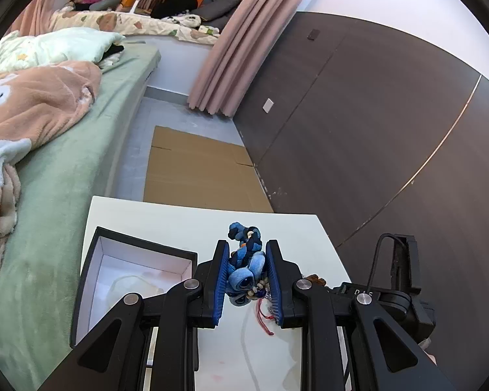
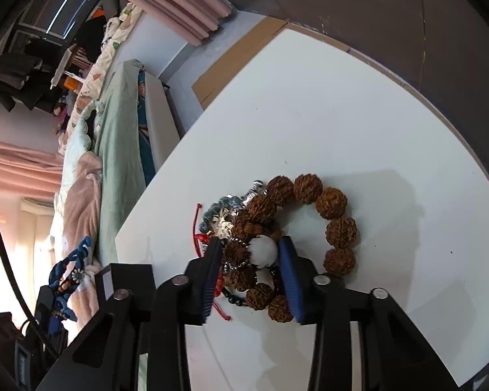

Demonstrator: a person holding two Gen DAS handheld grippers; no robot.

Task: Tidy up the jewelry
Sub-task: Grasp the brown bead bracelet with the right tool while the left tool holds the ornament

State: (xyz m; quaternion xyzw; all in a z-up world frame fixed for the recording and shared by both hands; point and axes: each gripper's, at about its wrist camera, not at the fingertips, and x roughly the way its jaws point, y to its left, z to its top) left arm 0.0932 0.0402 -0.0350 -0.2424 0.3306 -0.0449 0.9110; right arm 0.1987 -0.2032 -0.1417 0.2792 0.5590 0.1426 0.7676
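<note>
L gripper [image 1: 247, 273] sits above the table, blue-padded fingers [image 1: 223, 280] pinched on a blue braided bracelet [image 1: 246, 260], lifted off the surface. R gripper [image 2: 251, 260] is low over the table, pads half closed around the brown bead bracelet [image 2: 309, 215] w/ its white bead; actual grip unclear.

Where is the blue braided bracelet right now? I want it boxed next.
In the left wrist view the blue braided bracelet is clamped in the left gripper, above the white table, just right of the open black box.
</note>
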